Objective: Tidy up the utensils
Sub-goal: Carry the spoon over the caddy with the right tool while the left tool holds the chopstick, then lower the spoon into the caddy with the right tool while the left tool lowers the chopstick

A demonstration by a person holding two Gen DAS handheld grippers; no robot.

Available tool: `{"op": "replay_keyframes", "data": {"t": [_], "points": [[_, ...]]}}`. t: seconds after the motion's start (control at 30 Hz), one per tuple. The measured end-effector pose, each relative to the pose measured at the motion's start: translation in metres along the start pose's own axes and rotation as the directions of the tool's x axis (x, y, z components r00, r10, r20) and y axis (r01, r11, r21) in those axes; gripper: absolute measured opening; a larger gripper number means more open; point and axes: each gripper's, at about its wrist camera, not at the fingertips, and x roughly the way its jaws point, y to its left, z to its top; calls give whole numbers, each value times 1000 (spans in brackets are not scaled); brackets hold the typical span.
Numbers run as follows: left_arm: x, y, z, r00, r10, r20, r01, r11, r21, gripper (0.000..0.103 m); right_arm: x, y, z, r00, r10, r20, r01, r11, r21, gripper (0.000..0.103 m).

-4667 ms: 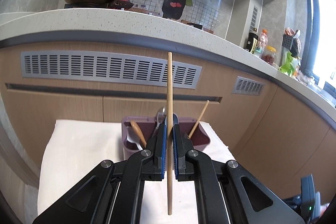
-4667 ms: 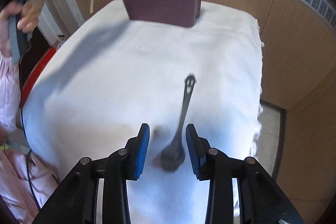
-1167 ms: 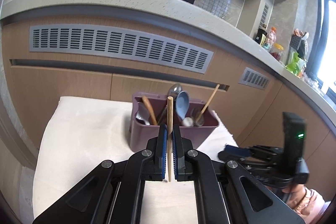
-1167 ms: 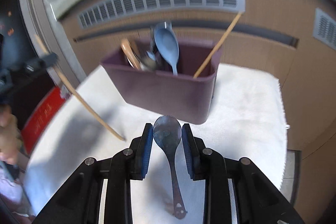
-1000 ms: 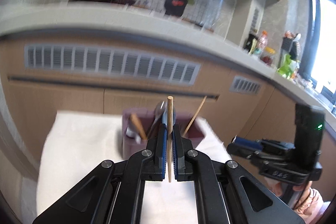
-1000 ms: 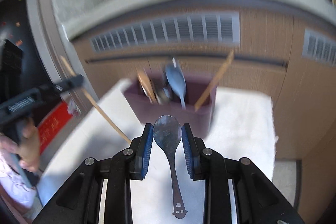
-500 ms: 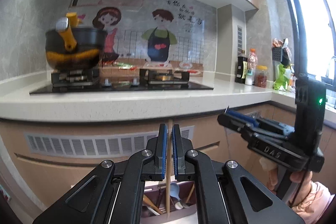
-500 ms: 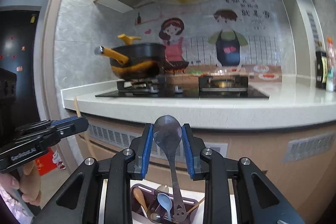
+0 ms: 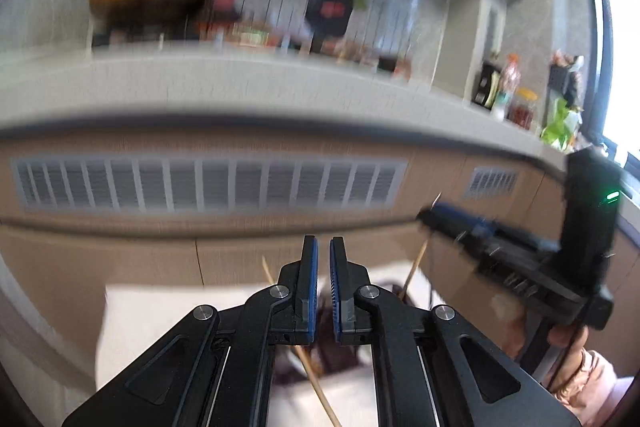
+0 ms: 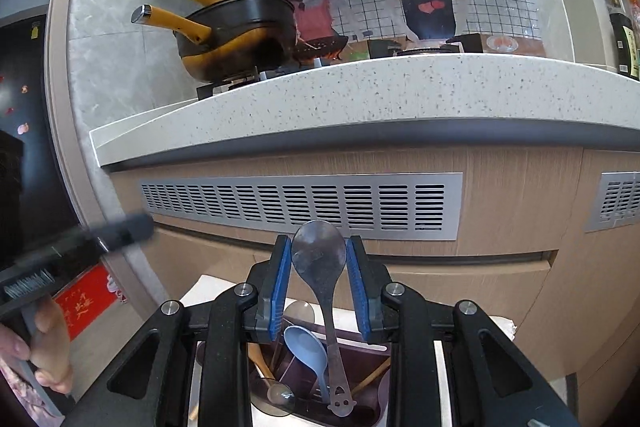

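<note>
My left gripper [image 9: 324, 247] is shut, its blue pads a sliver apart with nothing between them. A wooden chopstick [image 9: 320, 393] slants free below its fingers, over the purple utensil holder [image 9: 336, 359]; the picture is blurred. My right gripper [image 10: 318, 267] is shut on a metal spoon [image 10: 320, 255], bowl up, its handle hanging into the holder [image 10: 376, 349]. Inside stand a blue spoon [image 10: 306, 351], a wooden spoon [image 10: 256, 359] and chopsticks. The right gripper [image 9: 436, 217] shows at the right of the left wrist view.
The holder stands on a table under a white cloth [image 9: 160, 315], in front of a wooden cabinet with grey vents [image 10: 300, 207]. Above runs a speckled counter [image 10: 360, 95] with a black and yellow pan [image 10: 232, 31]. A hand [image 10: 48, 347] holds the blurred left gripper [image 10: 128, 227].
The chopstick has left the left pads and now slants below them. Both views have tipped down from the stove wall toward the cabinet. The spoon stays gripped, now over the holder.
</note>
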Motion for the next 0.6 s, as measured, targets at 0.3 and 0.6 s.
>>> {"op": "replay_keyframes", "data": {"t": [0.3,0.6], "points": [[66,14,-28,941,41,-337,-75,993,-86,27,-11,0,-3,1000,-6,-5,6,1000,-8,26],[102,-6,-51,889,161,-428,-162,986,35,18,-33,-5,-8,1000,-5,-2,5,1000,8,26]]}}
